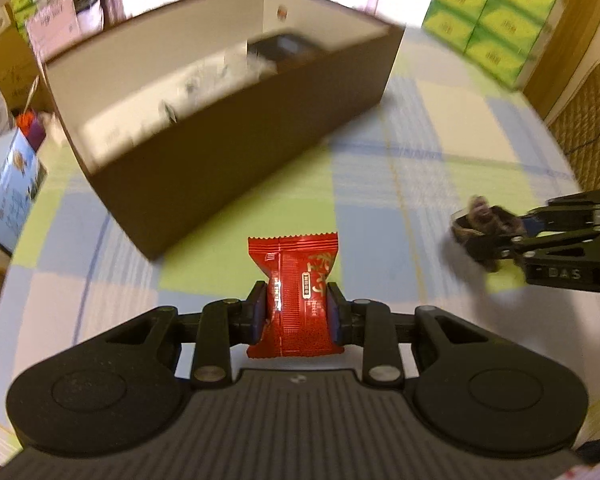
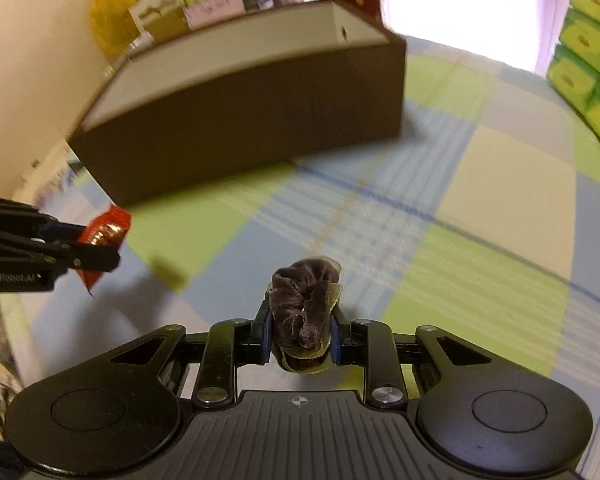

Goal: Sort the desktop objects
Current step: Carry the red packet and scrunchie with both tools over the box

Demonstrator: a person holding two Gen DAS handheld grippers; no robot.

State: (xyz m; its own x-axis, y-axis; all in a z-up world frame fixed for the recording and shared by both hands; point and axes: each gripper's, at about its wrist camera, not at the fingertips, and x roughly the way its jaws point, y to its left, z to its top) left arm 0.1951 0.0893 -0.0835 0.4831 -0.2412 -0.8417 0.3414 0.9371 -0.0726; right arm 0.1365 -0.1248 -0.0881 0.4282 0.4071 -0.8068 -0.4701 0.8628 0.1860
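My left gripper (image 1: 296, 312) is shut on a red snack packet (image 1: 294, 280), held upright above the checked tablecloth. The same packet (image 2: 106, 228) shows in the right wrist view at the left edge, in the left gripper (image 2: 96, 248). My right gripper (image 2: 300, 332) is shut on a dark brown velvet scrunchie (image 2: 302, 304). From the left wrist view that scrunchie (image 1: 480, 224) hangs at the right, in the right gripper (image 1: 496, 236). A dark brown open box (image 1: 236, 148) with a white inside stands ahead of both grippers; blurred items lie inside it.
The table (image 2: 480, 208) carries a green, blue and cream checked cloth. Stacked green cartons (image 1: 496, 20) stand at the far right, and the same green cartons (image 2: 588, 60) show in the right wrist view. Cardboard boxes and bags (image 1: 8, 92) crowd the left beyond the table edge.
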